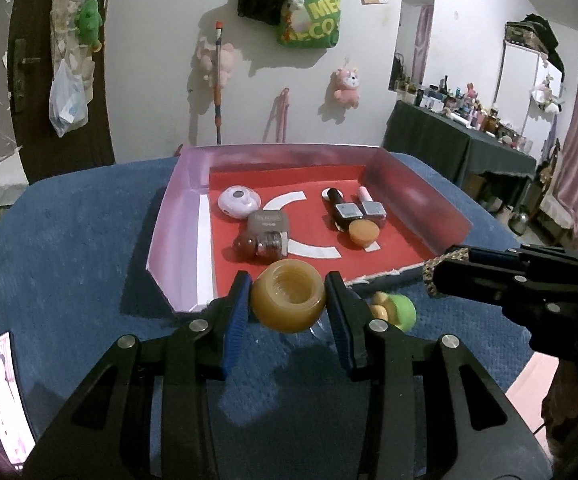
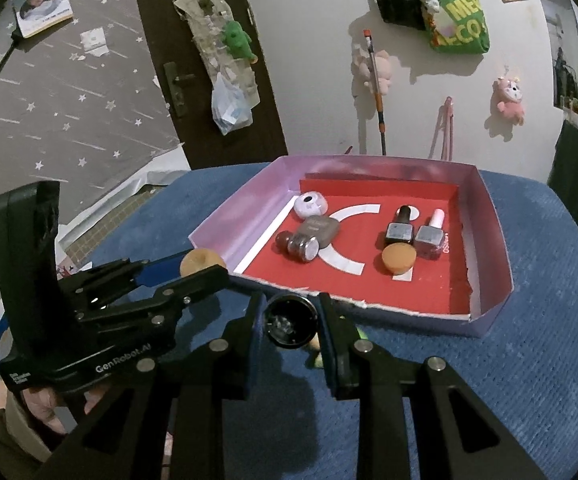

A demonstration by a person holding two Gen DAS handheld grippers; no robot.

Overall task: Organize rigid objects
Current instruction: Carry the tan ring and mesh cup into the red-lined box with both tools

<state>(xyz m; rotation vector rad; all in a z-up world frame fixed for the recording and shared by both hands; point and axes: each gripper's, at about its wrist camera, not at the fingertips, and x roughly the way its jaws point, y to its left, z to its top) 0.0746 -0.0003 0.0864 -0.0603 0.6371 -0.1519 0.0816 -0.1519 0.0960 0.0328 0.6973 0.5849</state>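
In the left wrist view my left gripper is shut on an amber round jar, its hollow side facing the camera, held just above the blue cloth before the box. In the right wrist view my right gripper is shut on a dark round cylinder with a shiny inside. The open box has pink walls and a red floor. It holds a white compact, a grey case, a dark red bottle, two nail polish bottles and an orange cap. The box's near side is low and torn.
A small green toy lies on the blue cloth between the two grippers. A lit phone lies at the near left. A dark dresser crowded with bottles stands at the back right. Bags and plush toys hang on the wall.
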